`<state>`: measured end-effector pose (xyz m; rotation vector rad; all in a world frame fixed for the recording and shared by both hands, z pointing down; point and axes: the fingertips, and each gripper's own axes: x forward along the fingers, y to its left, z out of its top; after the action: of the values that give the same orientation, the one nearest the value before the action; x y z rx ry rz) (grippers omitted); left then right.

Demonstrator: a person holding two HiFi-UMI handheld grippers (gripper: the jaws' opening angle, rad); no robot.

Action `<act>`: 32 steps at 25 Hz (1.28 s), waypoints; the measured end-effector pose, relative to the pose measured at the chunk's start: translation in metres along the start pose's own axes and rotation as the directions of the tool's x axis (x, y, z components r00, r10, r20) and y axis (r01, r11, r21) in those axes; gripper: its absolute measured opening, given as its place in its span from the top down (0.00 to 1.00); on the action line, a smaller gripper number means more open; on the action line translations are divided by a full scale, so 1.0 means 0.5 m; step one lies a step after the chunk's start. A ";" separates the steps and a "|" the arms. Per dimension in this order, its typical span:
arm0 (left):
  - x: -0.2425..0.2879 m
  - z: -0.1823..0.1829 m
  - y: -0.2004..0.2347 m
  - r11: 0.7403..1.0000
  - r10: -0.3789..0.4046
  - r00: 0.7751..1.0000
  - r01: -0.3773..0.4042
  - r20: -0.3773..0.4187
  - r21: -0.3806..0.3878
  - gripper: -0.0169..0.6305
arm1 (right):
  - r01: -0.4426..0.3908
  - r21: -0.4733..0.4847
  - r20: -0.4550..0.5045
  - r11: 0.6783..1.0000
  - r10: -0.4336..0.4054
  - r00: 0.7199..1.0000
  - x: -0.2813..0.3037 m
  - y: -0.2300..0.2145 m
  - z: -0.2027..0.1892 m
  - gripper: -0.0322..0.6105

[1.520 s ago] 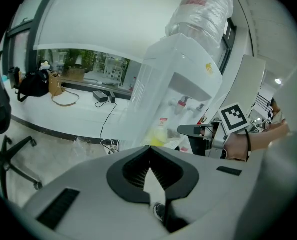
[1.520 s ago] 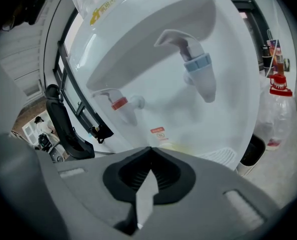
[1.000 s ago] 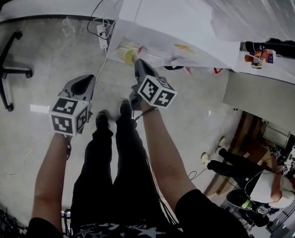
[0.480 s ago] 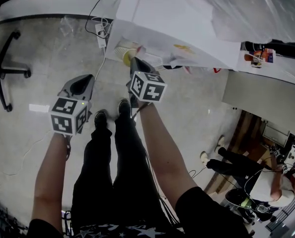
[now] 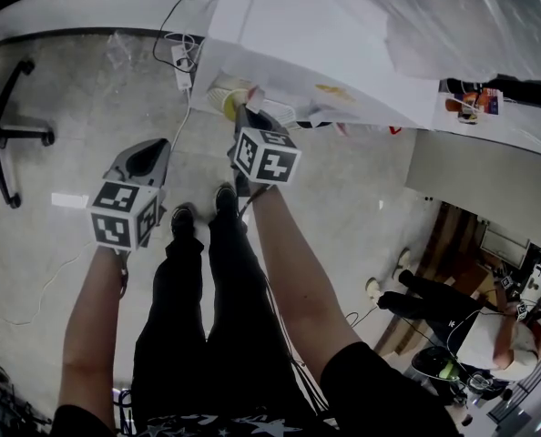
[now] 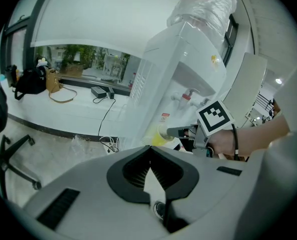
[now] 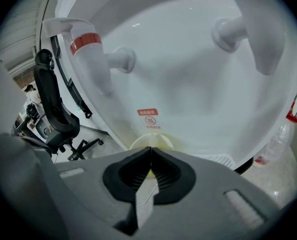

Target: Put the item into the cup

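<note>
The right gripper (image 7: 151, 151) was clamped shut on the near rim of a pale yellow paper cup (image 7: 149, 143); it held the cup in the recess of the white water dispenser (image 7: 188, 84), lower than the red-banded tap (image 7: 91, 54) and a second tap (image 7: 256, 29). The left gripper (image 6: 149, 156) had its jaws pressed together on nothing; it hung over the floor (image 5: 88, 107), well apart from the cup.

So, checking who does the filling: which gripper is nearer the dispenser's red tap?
Right. The right gripper holds the yellow cup below the red tap; the left gripper hangs back, jaws shut.
</note>
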<state>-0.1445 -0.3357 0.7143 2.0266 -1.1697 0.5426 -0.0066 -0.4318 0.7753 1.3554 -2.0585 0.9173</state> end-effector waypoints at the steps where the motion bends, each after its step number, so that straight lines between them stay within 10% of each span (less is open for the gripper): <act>1: 0.000 -0.001 0.000 1.000 -0.001 1.000 0.001 -0.001 -0.001 0.97 | 0.000 0.000 0.000 1.000 0.000 1.000 0.001 -0.001 0.000 0.94; 32: -0.039 0.022 -0.039 1.000 -0.019 1.000 0.019 0.008 -0.011 0.97 | -0.001 -0.022 0.038 1.000 0.002 0.999 -0.080 0.028 0.023 0.79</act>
<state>-0.1372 -0.3269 0.6867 2.0303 -1.1545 0.5185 -0.0053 -0.4132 0.7354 1.3698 -2.0917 0.8731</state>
